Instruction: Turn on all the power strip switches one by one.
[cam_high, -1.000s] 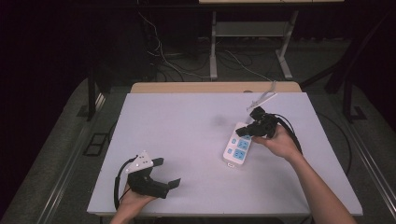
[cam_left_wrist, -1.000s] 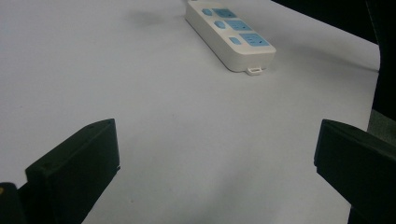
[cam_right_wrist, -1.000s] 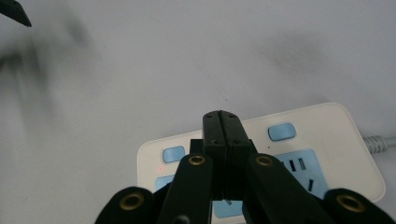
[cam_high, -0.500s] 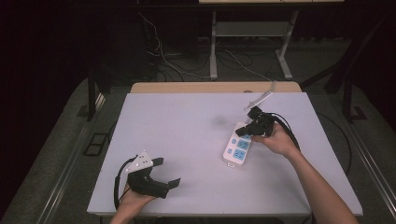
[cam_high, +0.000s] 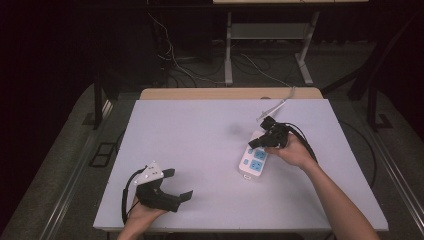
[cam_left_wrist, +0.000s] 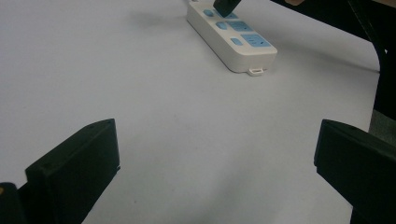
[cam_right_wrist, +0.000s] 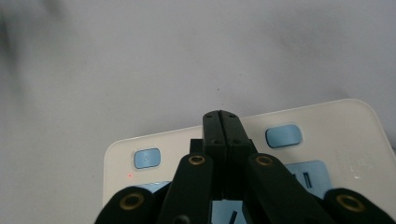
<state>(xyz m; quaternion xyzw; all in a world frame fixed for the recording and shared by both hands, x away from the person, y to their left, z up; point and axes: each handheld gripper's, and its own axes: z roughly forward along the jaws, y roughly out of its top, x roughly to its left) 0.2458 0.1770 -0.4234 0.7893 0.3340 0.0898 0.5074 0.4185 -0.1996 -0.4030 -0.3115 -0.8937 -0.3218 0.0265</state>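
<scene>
we hold the right gripper (cam_high: 263, 138) with its jaws pressed flat together on nothing, tip poised over the far end of the power strip (cam_high: 253, 159), between two blue buttons (cam_right_wrist: 283, 136); the strip lies right of centre on the table (cam_high: 200, 150), long axis running near to far; our left gripper (cam_high: 172, 187), jaws spread wide and empty, rests well apart at the near left.

Black grippers (cam_high: 177, 192) w/ brass-ringed pivots (cam_right_wrist: 196, 160) — bare forearms, black cables.
</scene>
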